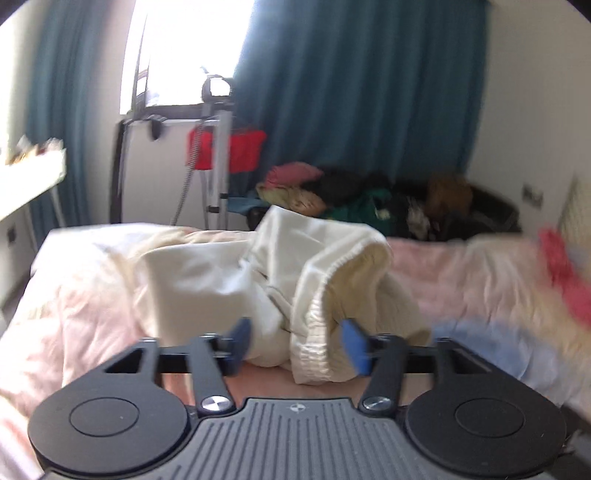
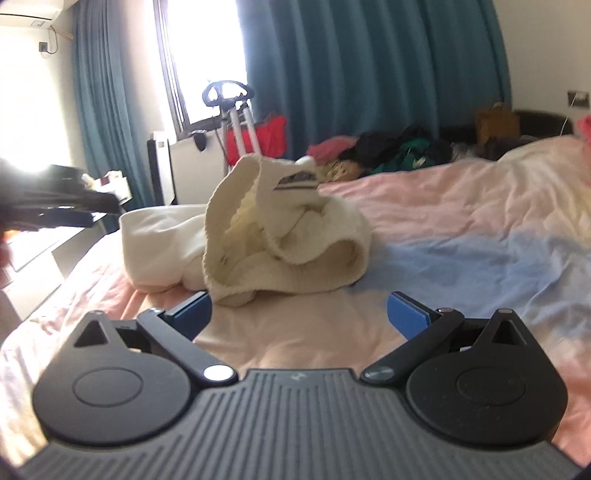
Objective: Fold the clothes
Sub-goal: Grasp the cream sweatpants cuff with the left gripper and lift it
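Barely begun, by the look of it. Crumpled cream fleece-lined garment (image 2: 280,229) heaped unfolded mid-frame on pink bedsheet (image 2: 443,206). Left gripper (image 1: 295,341) parted around its ribbed hem, not yet clamped. Right gripper (image 2: 299,317) spread wide, empty, just short of it. All folding left.

A home bedroom: a bed (image 2: 461,206) with a rumpled pink and blue cover fills the foreground, teal curtains (image 2: 369,66) hang around a bright window (image 2: 207,55) at 11 o'clock, loose clothes are heaped (image 2: 388,151) at the far side at 1 o'clock, and an air conditioner (image 2: 29,16) sits high at 10 o'clock
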Action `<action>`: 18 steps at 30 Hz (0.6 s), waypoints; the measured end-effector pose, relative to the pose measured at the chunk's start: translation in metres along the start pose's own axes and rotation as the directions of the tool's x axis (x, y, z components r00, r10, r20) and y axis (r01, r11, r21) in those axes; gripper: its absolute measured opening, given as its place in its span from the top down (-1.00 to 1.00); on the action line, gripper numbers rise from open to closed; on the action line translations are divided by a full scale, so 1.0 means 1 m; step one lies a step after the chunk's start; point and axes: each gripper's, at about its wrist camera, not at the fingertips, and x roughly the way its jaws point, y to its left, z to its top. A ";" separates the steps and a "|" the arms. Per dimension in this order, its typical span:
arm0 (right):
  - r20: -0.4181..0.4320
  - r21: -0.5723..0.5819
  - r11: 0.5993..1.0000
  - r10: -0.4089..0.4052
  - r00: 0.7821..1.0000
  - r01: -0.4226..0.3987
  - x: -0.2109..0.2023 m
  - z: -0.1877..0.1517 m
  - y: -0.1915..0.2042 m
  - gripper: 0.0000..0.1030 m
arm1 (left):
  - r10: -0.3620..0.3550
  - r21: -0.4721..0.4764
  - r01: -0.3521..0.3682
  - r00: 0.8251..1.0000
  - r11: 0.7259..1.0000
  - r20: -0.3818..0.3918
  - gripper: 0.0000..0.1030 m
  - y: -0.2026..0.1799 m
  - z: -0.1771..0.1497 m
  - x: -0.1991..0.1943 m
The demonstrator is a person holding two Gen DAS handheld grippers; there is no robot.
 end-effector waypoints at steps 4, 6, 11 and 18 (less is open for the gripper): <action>-0.012 0.062 0.998 0.013 1.000 -0.013 0.010 0.002 -0.008 -1.00 | 0.006 0.100 -0.008 1.000 0.995 0.020 -0.94 -0.040 -0.004 0.054; -0.013 0.097 0.995 0.019 1.000 -0.018 0.017 0.002 -0.015 -1.00 | 0.020 0.123 -0.024 0.999 0.992 0.030 -0.99 -0.060 -0.001 0.087; -0.035 0.155 0.988 0.007 0.999 -0.001 0.044 -0.003 -0.039 -1.00 | 0.078 0.173 -0.081 0.997 0.982 0.019 -0.98 -0.104 0.009 0.175; -0.029 0.201 0.980 0.014 0.999 -0.008 0.071 -0.010 -0.063 -1.00 | 0.180 0.128 -0.169 0.980 0.977 -0.083 0.50 -0.117 0.029 0.226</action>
